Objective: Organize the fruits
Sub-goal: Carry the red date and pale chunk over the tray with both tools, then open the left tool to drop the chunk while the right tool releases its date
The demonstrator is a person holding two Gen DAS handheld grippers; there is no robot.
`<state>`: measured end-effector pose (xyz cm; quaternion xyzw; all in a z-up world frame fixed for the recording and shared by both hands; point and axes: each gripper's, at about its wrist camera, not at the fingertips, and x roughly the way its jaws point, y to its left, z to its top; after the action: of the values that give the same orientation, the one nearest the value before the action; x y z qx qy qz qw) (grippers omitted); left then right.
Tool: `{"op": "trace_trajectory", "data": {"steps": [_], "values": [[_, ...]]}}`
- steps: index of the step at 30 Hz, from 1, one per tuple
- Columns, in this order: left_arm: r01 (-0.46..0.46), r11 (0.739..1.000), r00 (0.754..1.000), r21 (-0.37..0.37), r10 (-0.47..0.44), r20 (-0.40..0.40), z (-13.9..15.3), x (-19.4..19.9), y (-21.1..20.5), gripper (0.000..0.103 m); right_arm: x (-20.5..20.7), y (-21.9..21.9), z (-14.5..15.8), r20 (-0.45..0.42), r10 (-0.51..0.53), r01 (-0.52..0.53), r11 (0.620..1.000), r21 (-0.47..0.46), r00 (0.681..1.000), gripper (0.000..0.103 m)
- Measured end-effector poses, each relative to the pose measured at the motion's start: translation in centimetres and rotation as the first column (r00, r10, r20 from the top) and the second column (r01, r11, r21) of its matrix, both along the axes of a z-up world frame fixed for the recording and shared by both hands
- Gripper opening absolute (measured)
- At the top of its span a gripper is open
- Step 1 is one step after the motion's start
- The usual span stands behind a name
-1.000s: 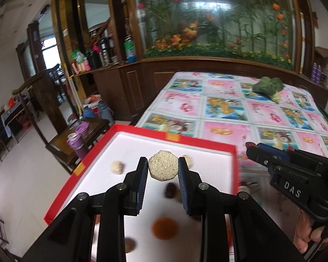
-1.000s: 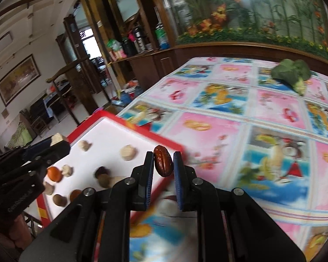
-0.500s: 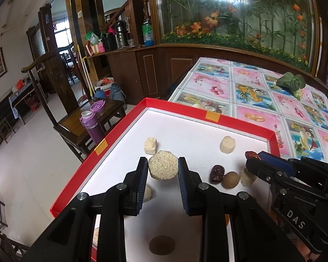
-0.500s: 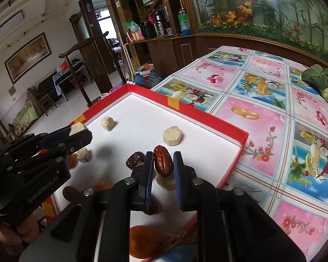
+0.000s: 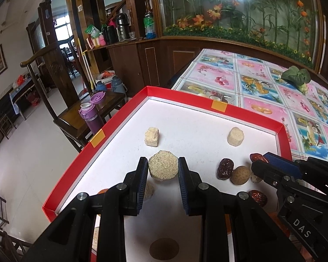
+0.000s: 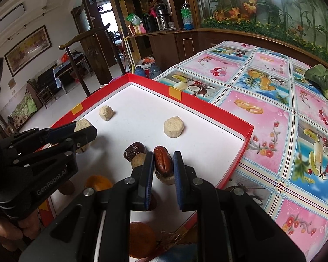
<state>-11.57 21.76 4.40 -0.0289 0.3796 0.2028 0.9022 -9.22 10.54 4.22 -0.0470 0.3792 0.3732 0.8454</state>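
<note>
While left tool [image 5: 163, 169] pinches round crumbly cake [image 5: 163, 168], right tool [image 6: 163, 166] squeezes shiny wrinkly date [image 6: 162, 162], both over red-rimmed white tray [image 5: 207, 107]. Two pale cakes at twelve o'clock.

a purple flask [image 5: 91, 118] on a wooden chair [image 5: 72, 100]; possibly bok choy [image 5: 296, 79] on the tablecloth [image 5: 262, 91].

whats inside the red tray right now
On the red tray floor lie two pale cakes, a dark date beside a tan ball, and another date. The grippers cover whatever lies in the near part.
</note>
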Motion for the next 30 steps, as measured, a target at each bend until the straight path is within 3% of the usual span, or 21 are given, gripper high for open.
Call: {"op": "trace_trajectory", "data": {"steps": [30], "values": [[-0.014,1.000,0.999,0.005,0.014,-0.043,-0.70,0.21,0.12,0.027,-0.26,0.18,0.01,0.019,0.005,-0.005,1.000,-0.017,1.000,0.021]]}}
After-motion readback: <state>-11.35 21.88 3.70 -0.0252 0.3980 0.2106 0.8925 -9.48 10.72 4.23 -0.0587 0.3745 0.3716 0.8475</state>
